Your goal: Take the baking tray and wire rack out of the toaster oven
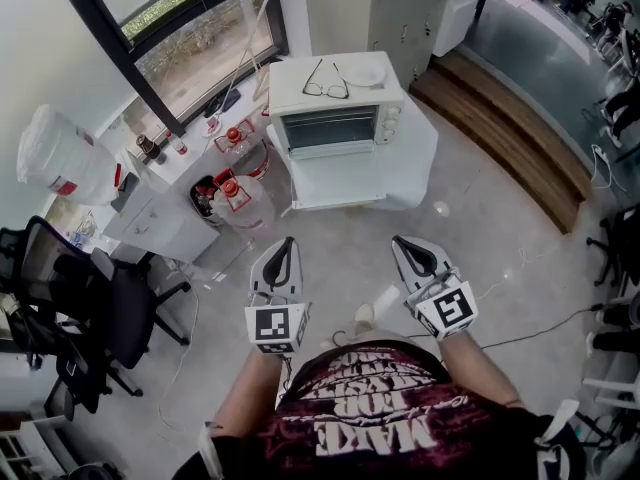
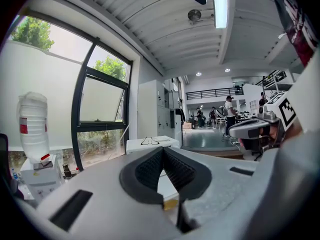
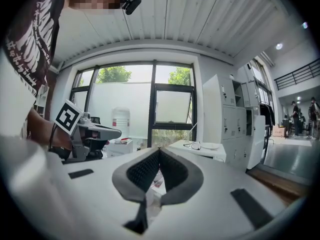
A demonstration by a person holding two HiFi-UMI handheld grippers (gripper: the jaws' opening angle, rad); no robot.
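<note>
A white toaster oven [image 1: 335, 118] stands on a small white table [image 1: 350, 183] ahead of me, its glass door closed. The tray and rack cannot be made out behind the glass. A pair of glasses [image 1: 325, 86] and a white dish [image 1: 365, 71] lie on top of the oven. My left gripper [image 1: 285, 243] and right gripper [image 1: 405, 243] are held side by side over the floor, well short of the table, pointing toward the oven. Both are shut with nothing between the pads. The oven's top shows beyond the left gripper [image 2: 162, 149] and beyond the right gripper [image 3: 159, 151].
Water bottles [image 1: 240, 198] stand on the floor left of the table. A black office chair [image 1: 90, 308] and a large water jug [image 1: 60, 158] are at the left. A wooden step [image 1: 510, 118] runs along the right, and a cable [image 1: 540, 328] lies on the floor.
</note>
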